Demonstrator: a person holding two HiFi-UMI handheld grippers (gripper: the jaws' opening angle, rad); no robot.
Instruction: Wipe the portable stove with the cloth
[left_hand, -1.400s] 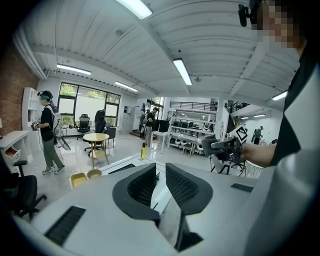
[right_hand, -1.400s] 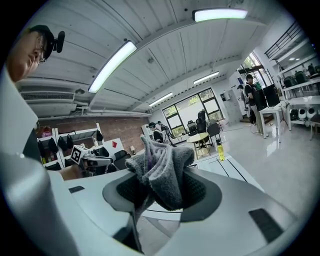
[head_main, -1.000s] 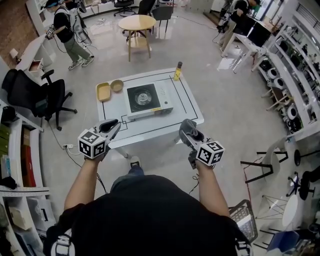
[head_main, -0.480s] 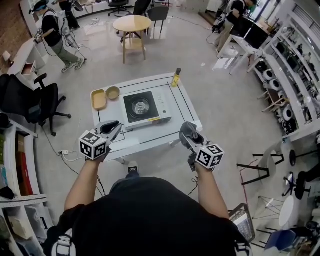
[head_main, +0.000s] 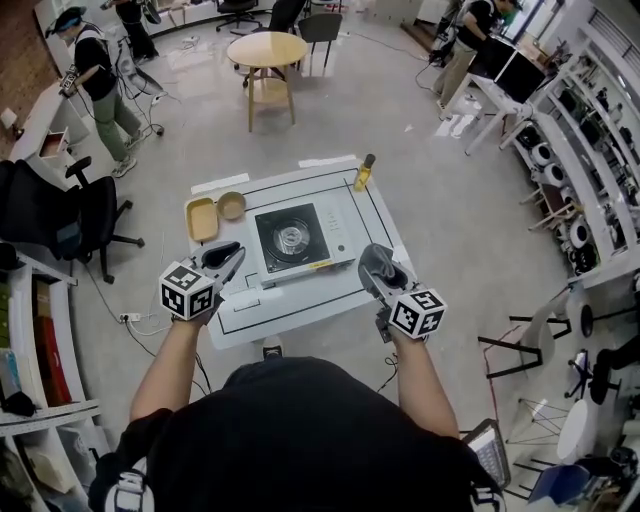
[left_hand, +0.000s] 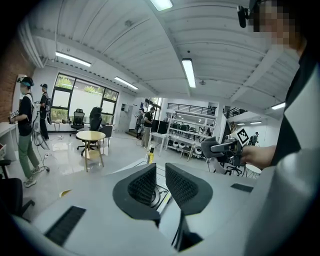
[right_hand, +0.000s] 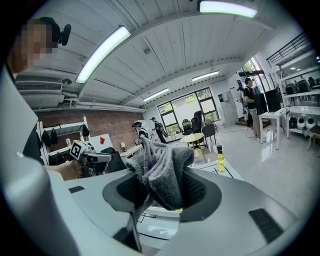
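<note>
The portable stove (head_main: 295, 240), silver with a black burner top, sits mid-table on the white table (head_main: 372, 228). A grey cloth (head_main: 377, 262) is bunched between the jaws of my right gripper (head_main: 381, 270), which is held in the air over the table's near right edge. In the right gripper view the cloth (right_hand: 162, 165) fills the gap and stands up above the pads. My left gripper (head_main: 226, 256) hovers above the near left part of the table. Its jaws (left_hand: 161, 182) stand almost together, with only a slit and nothing between them.
A yellow tray (head_main: 202, 218) and a small bowl (head_main: 232, 206) lie left of the stove. A yellow bottle (head_main: 365, 173) stands at the far right corner. Beyond are a round wooden table (head_main: 266, 50), a black office chair (head_main: 60, 215), shelving on the right and people at the back.
The table and stove now sit nearer and lower in the head view, under both grippers. Both grippers keep the same pose, and the cloth is still held.
</note>
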